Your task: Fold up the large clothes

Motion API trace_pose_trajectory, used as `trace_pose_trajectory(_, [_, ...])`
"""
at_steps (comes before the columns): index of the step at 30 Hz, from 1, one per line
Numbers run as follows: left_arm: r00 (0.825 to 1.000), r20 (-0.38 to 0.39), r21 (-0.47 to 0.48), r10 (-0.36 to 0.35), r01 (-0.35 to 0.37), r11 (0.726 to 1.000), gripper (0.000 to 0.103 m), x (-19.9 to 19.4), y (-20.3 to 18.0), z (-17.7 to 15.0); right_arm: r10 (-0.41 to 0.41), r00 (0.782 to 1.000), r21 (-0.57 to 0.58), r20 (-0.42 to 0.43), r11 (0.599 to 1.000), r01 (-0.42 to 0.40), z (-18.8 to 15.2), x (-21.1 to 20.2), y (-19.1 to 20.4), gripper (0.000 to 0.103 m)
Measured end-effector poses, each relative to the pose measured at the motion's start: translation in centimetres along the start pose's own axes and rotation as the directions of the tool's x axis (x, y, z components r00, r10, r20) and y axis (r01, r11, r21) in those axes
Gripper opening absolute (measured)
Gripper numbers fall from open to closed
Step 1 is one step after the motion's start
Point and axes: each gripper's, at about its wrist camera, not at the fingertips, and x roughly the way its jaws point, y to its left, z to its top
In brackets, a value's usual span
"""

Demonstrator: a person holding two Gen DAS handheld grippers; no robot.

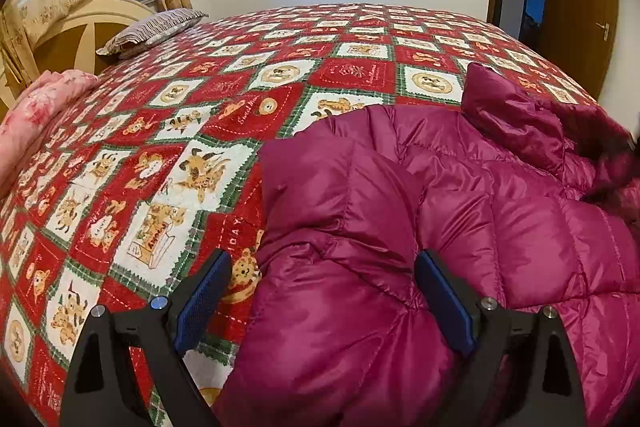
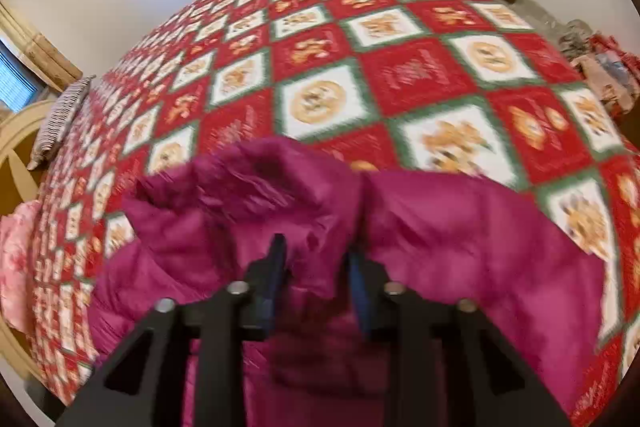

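The magenta jacket (image 2: 460,227) is seemingly being pinched by the narrowed right gripper (image 2: 318,267), while the left gripper (image 1: 324,291) is being held wide over its near edge, gripping nothing.

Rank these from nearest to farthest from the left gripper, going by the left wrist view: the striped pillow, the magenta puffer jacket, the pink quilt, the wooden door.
1. Magenta puffer jacket: bulging up between the open fingers of the left gripper.
2. Pink quilt: at the bed's left edge.
3. Striped pillow: far left, by the headboard.
4. Wooden door: beyond the bed, far right.
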Motion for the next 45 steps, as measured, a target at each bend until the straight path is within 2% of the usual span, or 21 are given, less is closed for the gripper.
trace_pose_trajectory(3, [1.0, -0.008, -0.012, -0.012, 0.012, 1.0, 0.093, 0.1, 0.2, 0.0, -0.009, 1.0, 0.022, 0.009, 1.0, 0.009, -1.9, -0.4, -2.0, 0.022])
trace_pose_trajectory(5, [1.0, -0.003, -0.006, -0.01, 0.01, 1.0, 0.093, 0.0, 0.1, 0.0, 0.008, 1.0, 0.064, 0.004, 0.998, -0.008, -3.1, 0.6, -3.9, 0.015])
trace_pose_trajectory(8, [1.0, 0.01, 0.047, -0.014, 0.014, 0.999, 0.093, -1.2, -0.5, 0.3, 0.056, 0.996, 0.059, 0.074, 0.996, -0.06, -4.1, 0.7, -5.0, 0.014])
trace_pose_trajectory(10, [0.999, 0.017, 0.082, -0.033, 0.031, 0.996, 0.093, -2.6, -1.0, 1.1, 0.046, 0.99, 0.01, 0.131, 0.999, -0.048, -4.9, 0.5, -4.8, 0.014])
trace_pose_trajectory(12, [0.994, 0.051, 0.077, -0.098, 0.094, 0.993, 0.093, -4.6, -1.3, 3.1, 0.01, 0.977, -0.058, 0.215, 0.998, 0.003, -6.3, 0.3, -4.1, 0.015])
trace_pose_trajectory(14, [0.985, 0.086, 0.083, -0.148, 0.141, 0.987, 0.093, -5.9, -2.3, 5.4, -0.004, 0.974, -0.066, 0.225, 0.998, 0.019, -6.2, 0.3, -3.4, 0.015])
trace_pose_trajectory(15, [0.98, 0.095, 0.093, -0.174, 0.165, 0.982, 0.093, -6.2, -3.2, 6.9, 0.006, 0.974, -0.06, 0.228, 0.998, 0.008, -6.2, 0.4, -3.5, 0.015])
trace_pose_trajectory(17, [0.978, 0.063, 0.126, -0.2, 0.191, 0.973, 0.094, -5.3, -5.9, 9.8, 0.041, 0.972, -0.04, 0.231, 0.999, -0.033, -6.1, 0.3, -4.1, 0.015])
trace_pose_trajectory(20, [0.985, 0.004, 0.227, -0.173, 0.168, 0.959, 0.094, -2.8, -10.6, 11.3, 0.077, 0.969, -0.019, 0.236, 0.997, -0.074, -6.0, 0.4, -4.8, 0.015])
trace_pose_trajectory(23, [0.987, -0.07, 0.358, -0.147, 0.162, 0.92, 0.094, -0.3, -16.0, 10.6, 0.086, 0.967, -0.015, 0.241, 0.996, -0.085, -6.1, 0.6, -4.8, 0.015])
trace_pose_trajectory(25, [0.996, -0.078, 0.426, -0.042, 0.071, 0.902, 0.094, 1.9, -19.1, 10.0, 0.096, 0.965, -0.01, 0.245, 0.995, -0.096, -6.2, 0.6, -5.0, 0.015])
trace_pose_trajectory(27, [0.996, -0.077, 0.446, 0.053, -0.013, 0.895, 0.094, 3.7, -20.5, 9.9, 0.1, 0.964, -0.008, 0.247, 0.995, -0.101, -6.2, 0.6, -5.0, 0.015])
trace_pose_trajectory(29, [0.99, -0.056, 0.425, 0.127, -0.092, 0.901, 0.094, 4.5, -20.2, 10.2, 0.101, 0.964, -0.007, 0.248, 0.995, -0.102, -6.2, 0.6, -5.1, 0.015])
trace_pose_trajectory(30, [0.989, -0.046, 0.402, 0.139, -0.109, 0.909, 0.085, 4.5, -19.7, 10.4, 0.105, 0.963, -0.005, 0.248, 0.994, -0.107, -6.2, 0.6, -5.1, 0.015])
trace_pose_trajectory(31, [0.99, -0.04, 0.367, 0.135, -0.111, 0.923, 0.075, 4.3, -18.7, 10.6, 0.107, 0.963, -0.004, 0.248, 0.994, -0.109, -6.3, 0.5, -5.1, 0.015])
trace_pose_trajectory(32, [0.989, -0.05, 0.34, 0.138, -0.113, 0.934, 0.05, 4.2, -17.5, 10.7, 0.109, 0.963, -0.002, 0.248, 0.994, -0.112, -6.3, 0.5, -5.2, 0.015])
trace_pose_trajectory(33, [0.988, -0.067, 0.31, 0.138, -0.111, 0.944, 0.032, 3.9, -16.2, 10.6, 0.112, 0.962, 0.0, 0.249, 0.993, -0.116, -6.3, 0.5, -5.2, 0.015])
trace_pose_trajectory(36, [0.994, -0.071, 0.208, 0.083, -0.066, 0.976, 0.026, 2.4, -12.9, 10.1, 0.115, 0.962, 0.003, 0.248, 0.993, -0.12, -6.3, 0.5, -5.2, 0.015])
trace_pose_trajectory(39, [0.994, -0.071, 0.132, 0.085, -0.075, 0.988, 0.026, 1.3, -9.5, 8.5, 0.116, 0.962, 0.004, 0.248, 0.993, -0.121, -6.3, 0.6, -5.2, 0.015])
trace_pose_trajectory(43, [0.982, -0.172, 0.058, 0.072, -0.063, 0.996, 0.026, 3.0, -7.0, 5.3, 0.11, 0.963, 0.001, 0.248, 0.993, -0.114, -6.4, 0.5, -5.2, 0.015])
trace_pose_trajectory(45, [0.995, -0.091, 0.041, 0.05, -0.047, 0.998, 0.026, 2.7, -6.5, 3.8, 0.106, 0.963, 0.0, 0.247, 0.994, -0.11, -6.4, 0.6, -5.1, 0.015])
